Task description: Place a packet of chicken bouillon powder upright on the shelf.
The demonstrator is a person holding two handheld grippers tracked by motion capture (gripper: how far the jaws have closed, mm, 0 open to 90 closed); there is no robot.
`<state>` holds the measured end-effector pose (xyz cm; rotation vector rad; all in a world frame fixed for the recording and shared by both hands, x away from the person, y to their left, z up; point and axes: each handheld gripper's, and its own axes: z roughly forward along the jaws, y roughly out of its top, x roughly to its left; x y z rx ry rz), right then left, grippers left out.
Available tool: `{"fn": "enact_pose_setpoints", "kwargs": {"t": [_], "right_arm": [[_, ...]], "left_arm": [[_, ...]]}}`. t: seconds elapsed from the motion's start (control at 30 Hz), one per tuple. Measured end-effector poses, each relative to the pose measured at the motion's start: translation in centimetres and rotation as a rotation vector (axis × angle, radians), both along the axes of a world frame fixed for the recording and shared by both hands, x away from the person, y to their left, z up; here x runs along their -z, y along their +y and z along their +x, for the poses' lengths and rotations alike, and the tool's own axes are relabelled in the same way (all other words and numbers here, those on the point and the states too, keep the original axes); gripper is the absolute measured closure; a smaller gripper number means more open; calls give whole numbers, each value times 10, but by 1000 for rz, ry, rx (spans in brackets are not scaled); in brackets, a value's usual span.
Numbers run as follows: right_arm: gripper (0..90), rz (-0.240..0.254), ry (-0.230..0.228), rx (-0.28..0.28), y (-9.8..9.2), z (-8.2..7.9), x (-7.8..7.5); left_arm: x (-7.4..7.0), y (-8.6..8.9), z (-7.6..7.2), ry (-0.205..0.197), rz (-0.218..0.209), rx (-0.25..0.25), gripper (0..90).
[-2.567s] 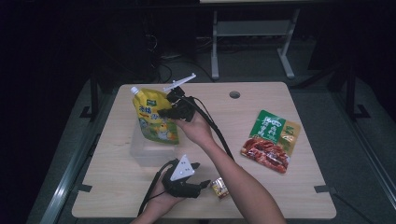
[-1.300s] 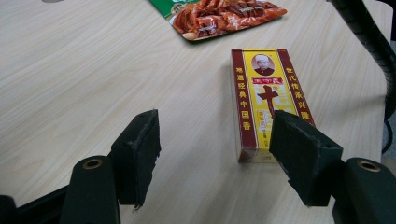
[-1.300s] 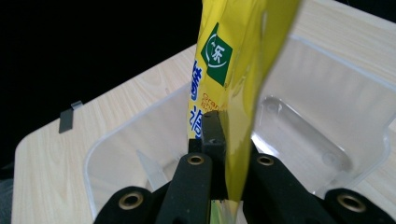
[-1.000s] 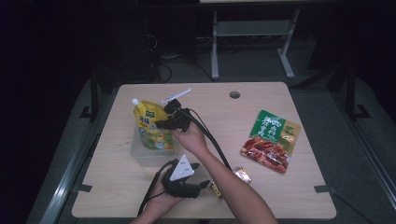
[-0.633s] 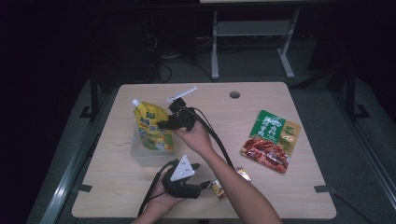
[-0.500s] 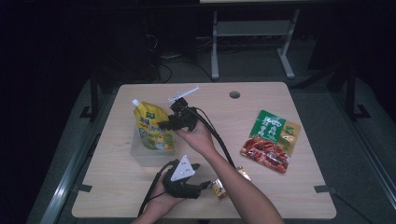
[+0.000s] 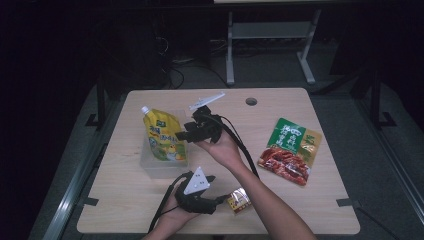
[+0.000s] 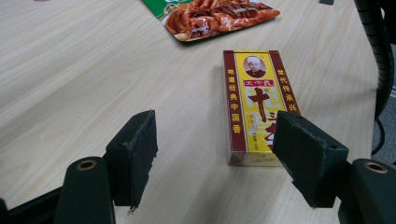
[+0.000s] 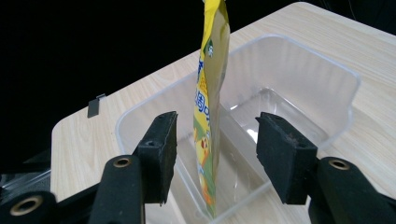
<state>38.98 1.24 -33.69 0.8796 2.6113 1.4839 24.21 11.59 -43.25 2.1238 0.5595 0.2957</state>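
The pouch [image 9: 210, 116] stands in the tub [image 9: 327, 74] between the right tool's [image 9: 215, 149] pads, which have just opened off it. It looks soft, slick and floppy; pinch it near the top. The left tool [image 8: 215, 154] gapes over the box [image 8: 257, 102], touching nothing.

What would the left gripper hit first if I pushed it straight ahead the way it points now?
Most likely the yellow and red box. It lies flat on the table just ahead of the left gripper, nearer its right-hand jaw, so that jaw would probably meet it first. The jaws stand open.
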Motion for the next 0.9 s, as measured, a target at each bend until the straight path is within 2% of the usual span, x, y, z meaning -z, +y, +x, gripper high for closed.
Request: {"fn": "enact_pose_setpoints", "kwargs": {"t": [0.43,0.53,0.9], "right_arm": [[420,-14,-18,21,-33,-11,-3],[407,-15,-26,41,-46,-15,-2],[380,-31,-1,98,-83,-21,10]], "left_arm": [[-1,-4,-2,10,-4,8,279],[-2,-7,-3,17,-23,8,275],[-2,-20,-7,39,-16,35,267]]}}
